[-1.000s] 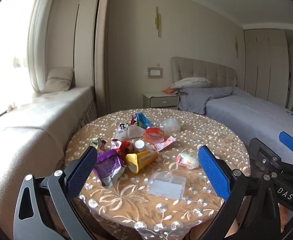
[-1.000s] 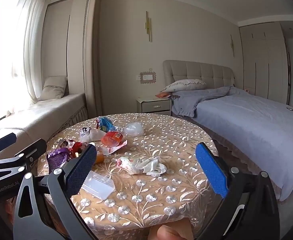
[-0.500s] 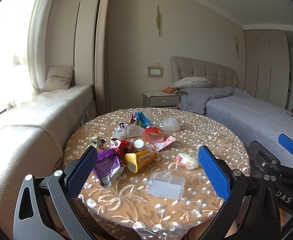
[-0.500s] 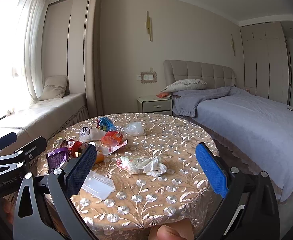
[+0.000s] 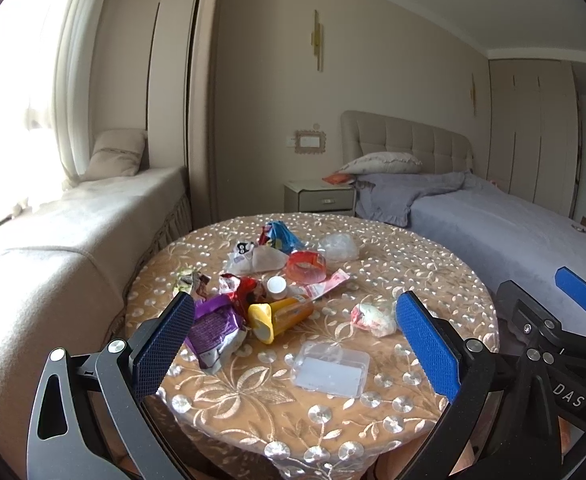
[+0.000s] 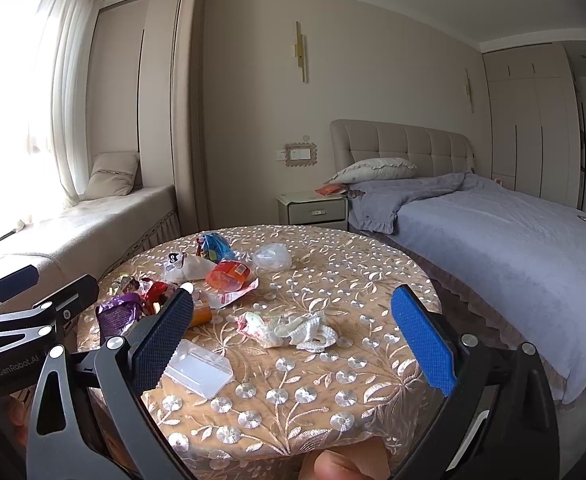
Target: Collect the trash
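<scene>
Trash, from a crumpled purple foil wrapper point(image 5: 215, 330) to a clear flat plastic box point(image 5: 331, 368), lies uncollected on the round floral-clothed surface point(image 5: 433, 276), while left gripper point(image 5: 293, 354) and right gripper point(image 6: 291, 350) hover before it, jaws wide open and empty.

- Purple wrapper point(image 5: 215, 330): crumpled, near-left of pile, on table point(image 5: 253, 408).
- Orange bottle point(image 5: 281, 314) w/ yellow cap: lying on side, touching purple wrapper.
- Red wrapper point(image 5: 241, 290) behind it, small white cap point(image 5: 276, 285) just beside.
- Red-rimmed clear cup point(image 5: 306, 266): mid-pile.
- Blue wrapper point(image 5: 279, 234) + white packet point(image 5: 253, 258): far side.
- Clear crumpled plastic point(image 5: 339, 246): far right.
- White wad point(image 6: 289, 328): apart, right of pile.
- Clear flat box point(image 5: 330, 368): near edge, lying flat.
</scene>
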`<state>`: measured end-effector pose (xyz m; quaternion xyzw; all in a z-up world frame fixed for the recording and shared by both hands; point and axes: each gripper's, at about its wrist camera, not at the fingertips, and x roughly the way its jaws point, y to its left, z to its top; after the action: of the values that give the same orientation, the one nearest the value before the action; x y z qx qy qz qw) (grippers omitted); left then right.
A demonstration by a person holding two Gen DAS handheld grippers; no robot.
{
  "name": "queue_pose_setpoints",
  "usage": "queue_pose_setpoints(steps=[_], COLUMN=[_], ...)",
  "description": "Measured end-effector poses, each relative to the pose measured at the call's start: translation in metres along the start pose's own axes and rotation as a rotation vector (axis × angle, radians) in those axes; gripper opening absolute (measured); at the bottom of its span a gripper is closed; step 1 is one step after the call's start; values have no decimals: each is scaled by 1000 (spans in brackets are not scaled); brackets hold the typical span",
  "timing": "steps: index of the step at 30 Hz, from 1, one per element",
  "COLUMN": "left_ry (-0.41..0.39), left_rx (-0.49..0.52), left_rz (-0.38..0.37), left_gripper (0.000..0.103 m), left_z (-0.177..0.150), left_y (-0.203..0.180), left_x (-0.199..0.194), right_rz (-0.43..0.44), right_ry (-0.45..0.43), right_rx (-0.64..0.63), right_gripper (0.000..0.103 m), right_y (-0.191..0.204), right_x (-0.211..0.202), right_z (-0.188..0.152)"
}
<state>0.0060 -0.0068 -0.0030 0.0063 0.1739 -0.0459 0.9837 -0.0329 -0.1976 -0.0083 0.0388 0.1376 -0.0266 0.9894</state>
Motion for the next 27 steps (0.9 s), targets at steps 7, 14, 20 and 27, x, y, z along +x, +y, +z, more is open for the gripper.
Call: queue_pose_setpoints(steps=[7,14,20,27], left_ry=[2,7,10,9], left_rx=[-3,-2,-1,-2], left_rz=[4,7,9,11], left_gripper=[99,99,99,99], left_z=[-1,-1,-2,-3], left_y=[-1,1,-1,0], left_x=[-1,1,1,2], right_rz=[2,6,7,11], right_ry=[2,3,6,7], right_rx=[-1,-3,-3,-1], right_gripper=[99,99,99,99], right_y=[1,2,3,2], right_x=[-1,-1,0,0], right_z=[0,-1,-2,-2])
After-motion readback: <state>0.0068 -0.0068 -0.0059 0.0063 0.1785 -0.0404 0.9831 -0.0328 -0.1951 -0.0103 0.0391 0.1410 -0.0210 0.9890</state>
